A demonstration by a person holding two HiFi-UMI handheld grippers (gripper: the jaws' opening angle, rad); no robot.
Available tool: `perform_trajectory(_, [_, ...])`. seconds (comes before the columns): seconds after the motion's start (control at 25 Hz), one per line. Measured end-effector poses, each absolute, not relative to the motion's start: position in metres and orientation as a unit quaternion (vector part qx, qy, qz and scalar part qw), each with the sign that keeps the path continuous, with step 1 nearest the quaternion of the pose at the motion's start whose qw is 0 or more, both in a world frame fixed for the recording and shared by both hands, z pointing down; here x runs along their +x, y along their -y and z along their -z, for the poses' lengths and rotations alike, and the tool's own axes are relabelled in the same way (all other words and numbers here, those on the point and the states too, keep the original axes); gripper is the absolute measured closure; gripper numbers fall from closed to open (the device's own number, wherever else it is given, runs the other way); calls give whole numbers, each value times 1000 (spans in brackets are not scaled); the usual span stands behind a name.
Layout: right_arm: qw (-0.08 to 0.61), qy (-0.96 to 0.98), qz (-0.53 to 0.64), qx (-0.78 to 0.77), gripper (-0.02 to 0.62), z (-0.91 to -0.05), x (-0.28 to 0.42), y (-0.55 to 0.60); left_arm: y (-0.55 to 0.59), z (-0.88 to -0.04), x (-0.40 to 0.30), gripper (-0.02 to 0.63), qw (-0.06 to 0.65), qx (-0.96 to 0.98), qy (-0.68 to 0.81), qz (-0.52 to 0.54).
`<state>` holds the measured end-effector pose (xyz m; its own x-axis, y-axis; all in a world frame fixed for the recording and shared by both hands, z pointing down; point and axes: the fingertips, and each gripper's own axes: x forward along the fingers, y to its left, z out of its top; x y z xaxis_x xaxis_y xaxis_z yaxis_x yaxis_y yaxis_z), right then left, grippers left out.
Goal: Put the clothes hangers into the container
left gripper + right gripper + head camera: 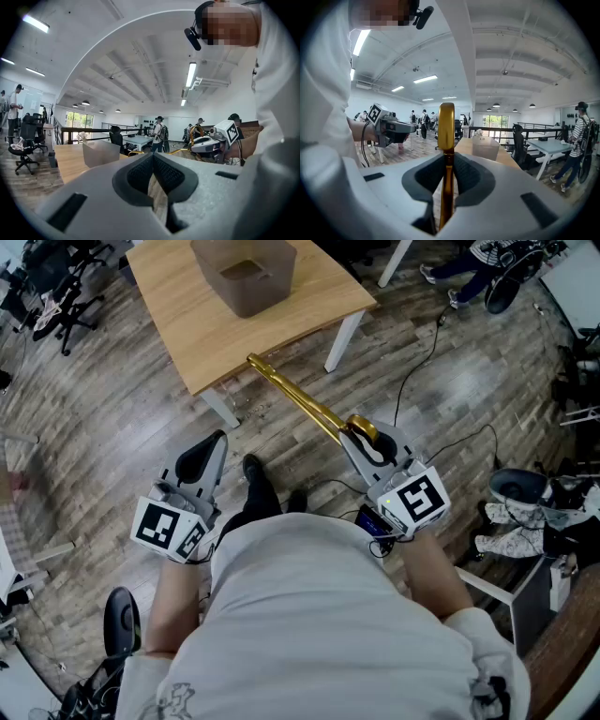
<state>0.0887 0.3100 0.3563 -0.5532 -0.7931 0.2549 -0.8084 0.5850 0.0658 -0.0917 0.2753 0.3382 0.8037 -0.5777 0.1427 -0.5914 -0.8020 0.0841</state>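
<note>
Underfoot, a grey wood-plank floor (112, 427) fills most of the head view, with black cables (412, 362) trailing across it and office chairs (56, 287) at the upper left. Ahead of the person stands a light wooden table (178, 324) on white legs. On its top sits the container (246, 273), a grey-brown open bin with nothing visible inside; it stands towards the far side of the table, well apart from both grippers.

The person's pale-shirted torso (319, 615) takes up the lower part of the head view, both forearms held forward. The left gripper (216, 439) is at the left, over the floor and short of the table; in its own view its jaws meet at the tips with nothing between them (153, 160), and the table (70, 161) and container (101, 152) show beyond.

The right gripper (361, 429) is clamped on a gold hanger (295, 395). In its own view the thin gold bar runs up between the dark pads (461, 176), which press on it from both sides, and rises above the jaws (446, 122). From the head view the hanger reaches out as a long slanted bar whose far end lies at the table's near edge; whether it touches the wood cannot be told.
</note>
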Motion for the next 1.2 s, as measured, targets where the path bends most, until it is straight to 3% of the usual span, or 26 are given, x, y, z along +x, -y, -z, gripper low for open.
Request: perform_trajectory(1.2, [132, 885, -34, 446, 529, -362, 76, -255, -228, -350, -97, 600, 81, 946, 307, -63])
